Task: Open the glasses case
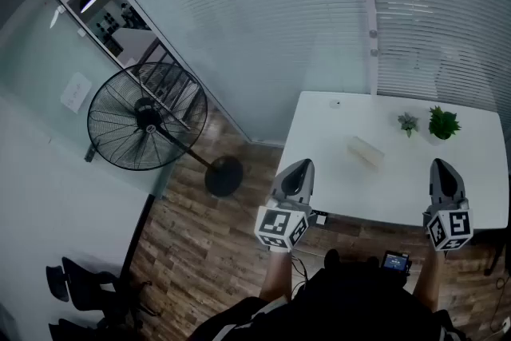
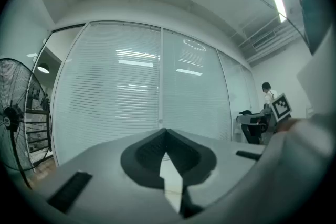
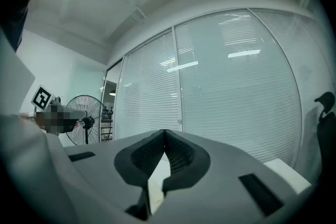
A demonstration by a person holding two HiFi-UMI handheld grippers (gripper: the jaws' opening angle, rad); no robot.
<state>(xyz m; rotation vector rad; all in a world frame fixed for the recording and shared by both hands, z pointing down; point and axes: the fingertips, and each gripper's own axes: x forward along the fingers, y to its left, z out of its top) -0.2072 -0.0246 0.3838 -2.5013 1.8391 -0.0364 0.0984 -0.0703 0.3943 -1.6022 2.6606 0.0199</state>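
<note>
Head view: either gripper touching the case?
No, the case lies well ahead of the left gripper and right gripper, apart from both.

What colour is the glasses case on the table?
The glasses case is pale, almost white, like the table. The head view shows it best.

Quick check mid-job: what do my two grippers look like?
Both the left gripper and right gripper are grey tapering shells with dark ribbed pads. Each carries a white cube printed with black square markers. The person wears a dark top.

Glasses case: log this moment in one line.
glasses case: untouched on table | left gripper: shut, empty | right gripper: shut, empty
</note>
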